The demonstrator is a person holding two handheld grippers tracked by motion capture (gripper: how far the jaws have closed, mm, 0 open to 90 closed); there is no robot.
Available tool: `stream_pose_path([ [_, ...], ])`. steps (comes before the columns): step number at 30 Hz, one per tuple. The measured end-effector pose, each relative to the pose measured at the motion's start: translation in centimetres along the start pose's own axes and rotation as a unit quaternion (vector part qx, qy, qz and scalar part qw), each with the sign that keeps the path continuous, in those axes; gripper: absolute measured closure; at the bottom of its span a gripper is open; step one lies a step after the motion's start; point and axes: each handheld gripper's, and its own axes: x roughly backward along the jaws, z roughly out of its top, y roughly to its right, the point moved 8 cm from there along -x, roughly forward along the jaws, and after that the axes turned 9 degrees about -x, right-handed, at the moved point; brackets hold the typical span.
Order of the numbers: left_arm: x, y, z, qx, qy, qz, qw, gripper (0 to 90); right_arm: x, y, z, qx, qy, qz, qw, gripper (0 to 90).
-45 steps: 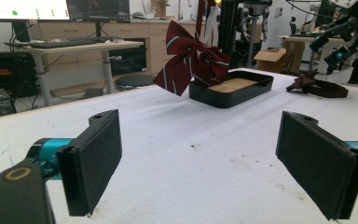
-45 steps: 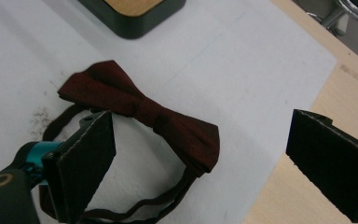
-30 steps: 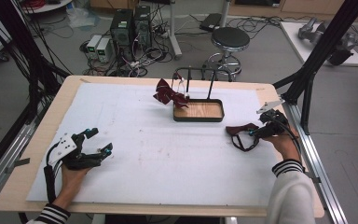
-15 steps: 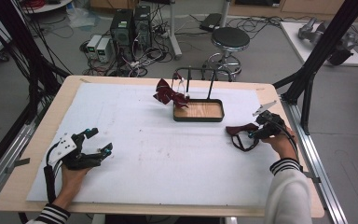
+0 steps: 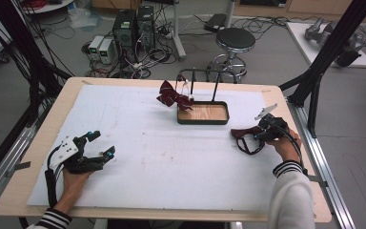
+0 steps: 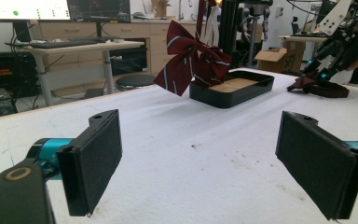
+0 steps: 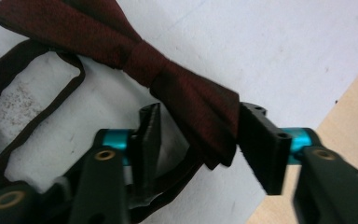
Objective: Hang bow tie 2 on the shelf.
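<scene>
Maroon bow tie (image 7: 168, 79) lies on the worktop (image 5: 171, 157) right of the tray (image 5: 203, 113); right gripper (image 7: 196, 140) jaws have just been closing around one wing, not yet pinching. Left gripper (image 6: 205, 163) rests open. Striped bow (image 5: 171, 97) already hangs at the tray; the lift remains.

The left gripper (image 6: 205, 168) holds its two black pads (image 6: 95, 161) wide apart over the white sheet (image 6: 191, 154), nothing between them. Beyond stands a black tray (image 6: 233, 91) with a striped bow tie (image 6: 191, 58) hanging at its near end. Far right, the other gripper (image 6: 340, 51) bends over a dark, probably maroon, tie (image 6: 321, 86) on the sheet.
</scene>
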Motion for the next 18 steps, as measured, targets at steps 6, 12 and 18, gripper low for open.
stream_pose_path([
  [6, 0.01, 0.0, 0.0, -0.001, -0.001, 0.0, 1.0, 14.9, -0.2, -0.03, 0.08, 0.012, -0.005, -0.007, 0.9999, 59.8],
  [12, 0.0, 0.01, 0.0, -0.002, -0.001, 0.001, 1.0, 14.9, 0.01, -0.17, 0.16, 0.02, -0.006, -0.01, 0.9997, 77.0],
  [18, 0.01, 0.01, 0.0, -0.002, 0.0, 0.001, 1.0, 14.9, 0.16, -0.32, 0.12, 0.025, -0.002, -0.008, 0.9996, 82.9],
])
